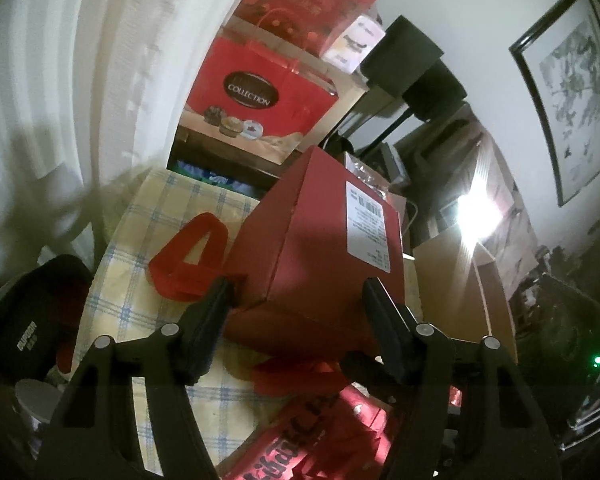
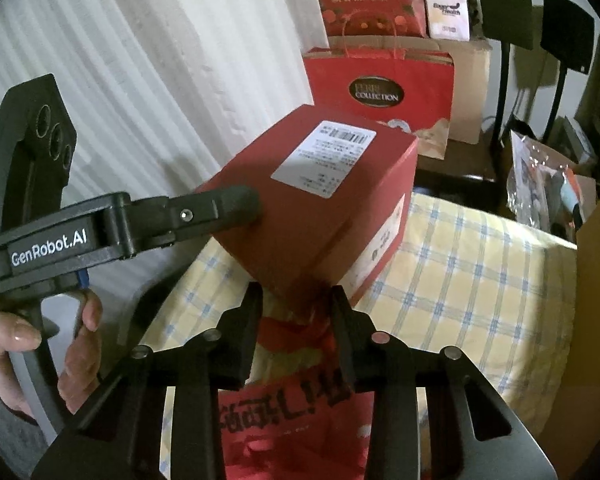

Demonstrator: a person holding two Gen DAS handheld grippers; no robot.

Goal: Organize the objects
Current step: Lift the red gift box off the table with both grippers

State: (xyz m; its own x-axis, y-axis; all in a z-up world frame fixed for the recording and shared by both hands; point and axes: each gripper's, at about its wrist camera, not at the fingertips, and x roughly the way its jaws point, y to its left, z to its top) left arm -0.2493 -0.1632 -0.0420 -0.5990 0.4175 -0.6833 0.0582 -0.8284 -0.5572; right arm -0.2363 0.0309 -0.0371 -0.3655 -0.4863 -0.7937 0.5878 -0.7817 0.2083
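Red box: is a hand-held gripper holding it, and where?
The left hand-held gripper clamps the red box by its two opposite sides, near its lower end.

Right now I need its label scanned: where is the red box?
Centre of both views: red box, held in the left gripper, above the checked cloth.

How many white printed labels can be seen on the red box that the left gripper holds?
1. It lies on the upward face of the red box, the white label with a barcode. Other faces are hidden, so more may exist.
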